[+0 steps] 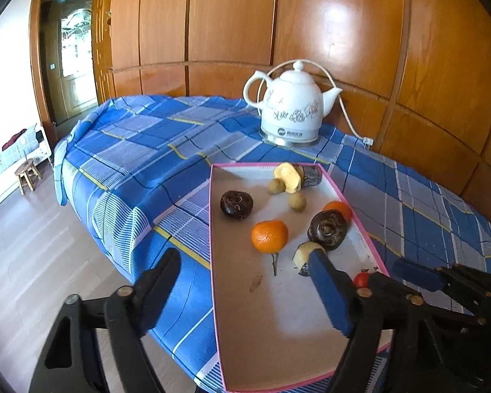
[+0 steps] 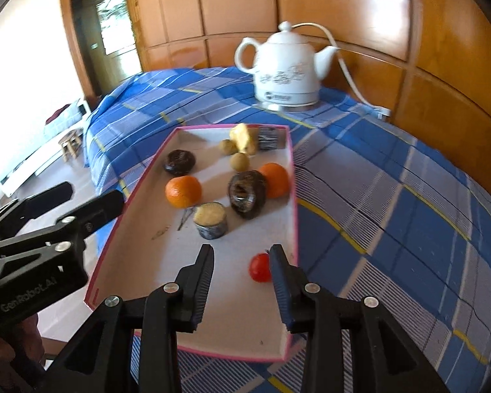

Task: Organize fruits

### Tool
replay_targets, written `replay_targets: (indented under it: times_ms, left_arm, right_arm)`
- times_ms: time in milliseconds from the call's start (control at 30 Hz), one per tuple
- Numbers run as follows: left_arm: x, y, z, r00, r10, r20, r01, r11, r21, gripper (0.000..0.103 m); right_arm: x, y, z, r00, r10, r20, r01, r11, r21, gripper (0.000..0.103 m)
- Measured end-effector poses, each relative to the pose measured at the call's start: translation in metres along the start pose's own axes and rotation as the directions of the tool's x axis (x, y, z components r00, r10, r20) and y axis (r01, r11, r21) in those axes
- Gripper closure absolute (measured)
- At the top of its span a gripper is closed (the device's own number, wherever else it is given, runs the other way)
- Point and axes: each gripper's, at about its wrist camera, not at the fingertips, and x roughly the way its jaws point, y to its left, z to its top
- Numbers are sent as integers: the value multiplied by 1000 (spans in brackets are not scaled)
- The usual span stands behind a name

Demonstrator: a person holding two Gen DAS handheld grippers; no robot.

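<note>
A pink-rimmed white tray (image 1: 271, 321) (image 2: 232, 334) lies on the blue plaid cloth. In it are two oranges (image 1: 269, 236) (image 2: 183, 191), two dark round fruits (image 1: 236, 204) (image 2: 247, 194), two small tan fruits (image 1: 297, 201), a cut yellow piece (image 2: 210, 220), a yellow wedge (image 1: 288, 176) and a small red tomato (image 2: 260, 267). My left gripper (image 1: 242, 258) is open, straddling the tray's left rim. My right gripper (image 2: 240, 250) is open above the tray's near end, its right finger beside the tomato. The right gripper also shows in the left wrist view (image 1: 406, 268).
A white ceramic electric kettle (image 1: 291, 104) (image 2: 286, 65) with its cord stands at the back of the table, against wooden wall panels. The table's left edge drops to the floor, where a small stool (image 1: 26, 172) stands.
</note>
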Motion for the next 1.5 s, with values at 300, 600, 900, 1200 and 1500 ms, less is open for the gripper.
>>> replay_targets:
  times_ms: [300, 600, 900, 1200, 1500]
  left_arm:
    - [-14, -6, -2, 999, 9, 45, -10, 1000, 5, 0]
    - [-17, -7, -3, 998, 33, 52, -33, 999, 10, 0]
    - [-19, -7, -3, 997, 49, 59, -49, 999, 7, 0]
    - [-20, -9, -3, 997, 45, 63, -46, 999, 11, 0]
    - [-21, -8, -4, 997, 43, 69, -43, 999, 2, 0]
  right_arm:
    - [-9, -6, -7, 999, -49, 13, 48, 998, 30, 68]
    - [-15, -5, -8, 997, -65, 32, 64, 997, 31, 67]
    - [-15, -6, -8, 997, -67, 31, 66, 997, 34, 67]
    - [-15, -5, -8, 997, -67, 36, 66, 997, 31, 67]
    - [-16, -3, -8, 997, -69, 42, 68, 997, 22, 67]
